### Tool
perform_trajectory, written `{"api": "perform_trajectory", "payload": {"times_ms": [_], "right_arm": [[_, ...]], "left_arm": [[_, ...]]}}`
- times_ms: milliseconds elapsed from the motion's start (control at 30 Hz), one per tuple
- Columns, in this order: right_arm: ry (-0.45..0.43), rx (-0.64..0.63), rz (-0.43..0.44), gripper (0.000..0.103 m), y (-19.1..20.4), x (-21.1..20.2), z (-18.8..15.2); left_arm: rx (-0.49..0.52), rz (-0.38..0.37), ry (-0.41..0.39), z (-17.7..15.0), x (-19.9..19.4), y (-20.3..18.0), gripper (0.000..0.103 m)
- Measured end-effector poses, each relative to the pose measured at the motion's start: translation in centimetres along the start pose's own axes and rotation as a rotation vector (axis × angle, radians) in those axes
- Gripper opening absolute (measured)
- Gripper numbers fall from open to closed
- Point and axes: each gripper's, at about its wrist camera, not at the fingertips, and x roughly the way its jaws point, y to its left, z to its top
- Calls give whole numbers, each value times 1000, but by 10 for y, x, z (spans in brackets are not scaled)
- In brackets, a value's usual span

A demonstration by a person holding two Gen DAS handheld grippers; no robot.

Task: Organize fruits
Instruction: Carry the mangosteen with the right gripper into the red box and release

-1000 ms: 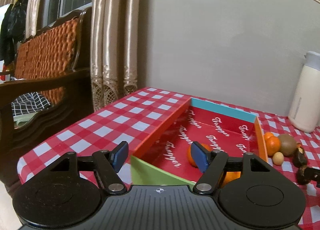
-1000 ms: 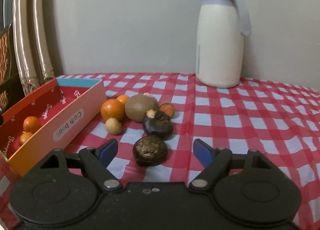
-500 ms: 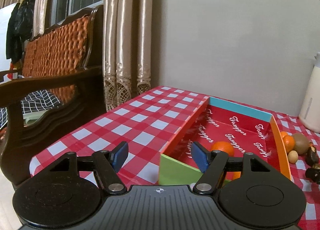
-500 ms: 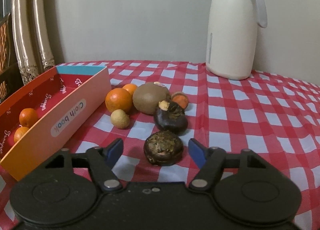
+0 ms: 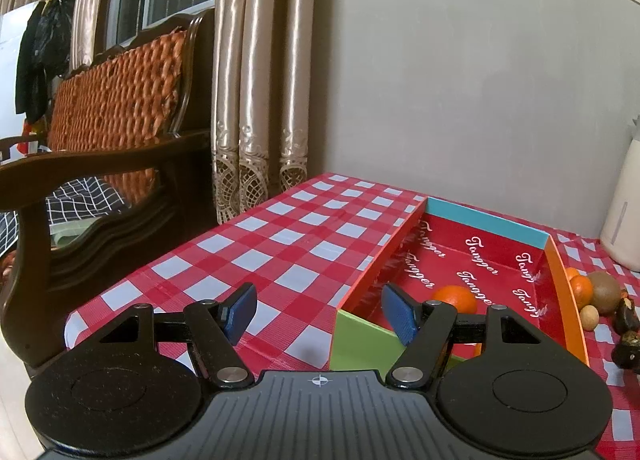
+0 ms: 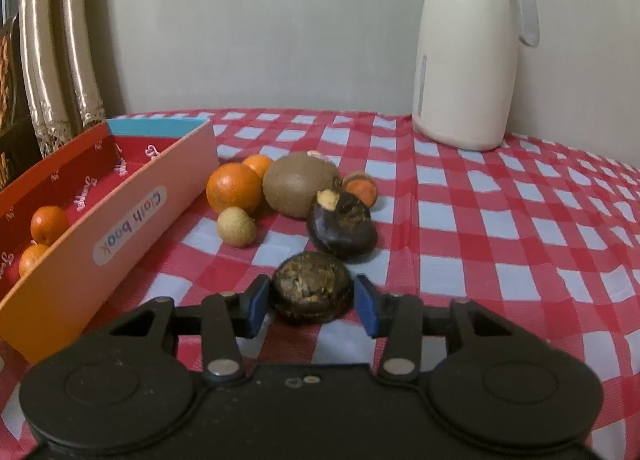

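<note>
On the checked counter (image 6: 500,220): dark fruit (image 6: 311,287) between closing right gripper (image 6: 311,305) fingers; left gripper (image 5: 320,314) released, empty.

Cream jug (image 6: 466,60) on checked tablecloth (image 6: 520,228); curtains (image 5: 256,100), wooden bench (image 5: 112,140).

Left wrist cam sits low over the tabletop (image 5: 304,236) edge, facing the box (image 5: 566,300) at 1 o'clock, wall behind. Right wrist cam looks down closer onto fruit pile (image 6: 300,184), box (image 6: 132,220) at 9 o'clock. Both share box, pile, jug (image 6: 464,60).
</note>
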Motion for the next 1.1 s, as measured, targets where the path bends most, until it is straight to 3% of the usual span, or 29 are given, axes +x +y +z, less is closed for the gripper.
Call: {"api": "perform_trajectory", "payload": {"times_ms": [500, 1100], "right_arm": [[-58, -1, 41, 42, 9, -19, 9], [-164, -78, 192, 42, 86, -45, 31]], "left_arm": [[-6, 4, -1, 1, -3, 4, 69], [-44, 52, 11, -5, -5, 51, 69]]}}
